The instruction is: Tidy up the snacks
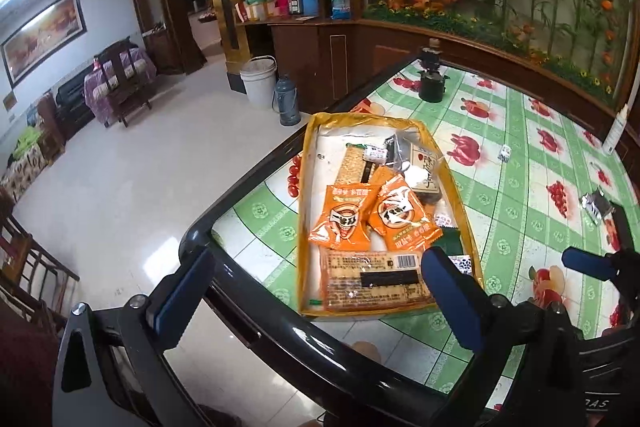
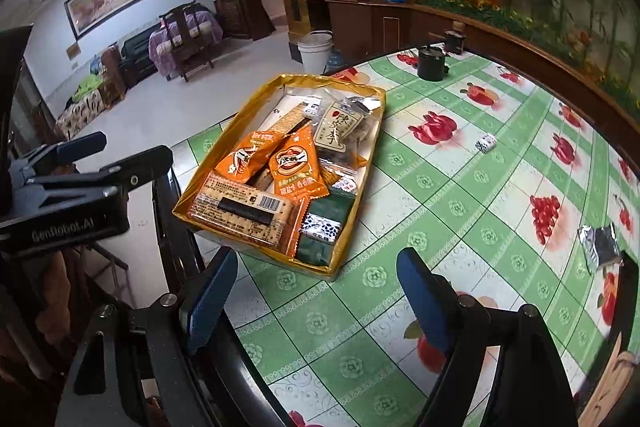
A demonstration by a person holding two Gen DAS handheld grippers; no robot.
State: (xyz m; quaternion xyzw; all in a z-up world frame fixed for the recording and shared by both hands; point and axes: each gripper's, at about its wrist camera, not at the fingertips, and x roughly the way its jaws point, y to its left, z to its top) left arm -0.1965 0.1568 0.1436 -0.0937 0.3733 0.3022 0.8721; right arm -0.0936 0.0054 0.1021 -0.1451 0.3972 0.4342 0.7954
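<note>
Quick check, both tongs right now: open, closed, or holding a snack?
Left tongs: open, holding nothing, hovering at the near end of the snack tray.
Right tongs: open, holding nothing, over the bare tablecloth.

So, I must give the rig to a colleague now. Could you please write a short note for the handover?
Left gripper: open, holds nothing, near the table edge.
Right gripper: open, holds nothing, over the tablecloth.
Yellow tray: on the table, with most snacks in it, among them the cracker pack and two orange packets.
Done: most snacks are in the tray.
Left: the silver packet and the small wrapped candy lie loose on the table; they probably go in the tray.
</note>
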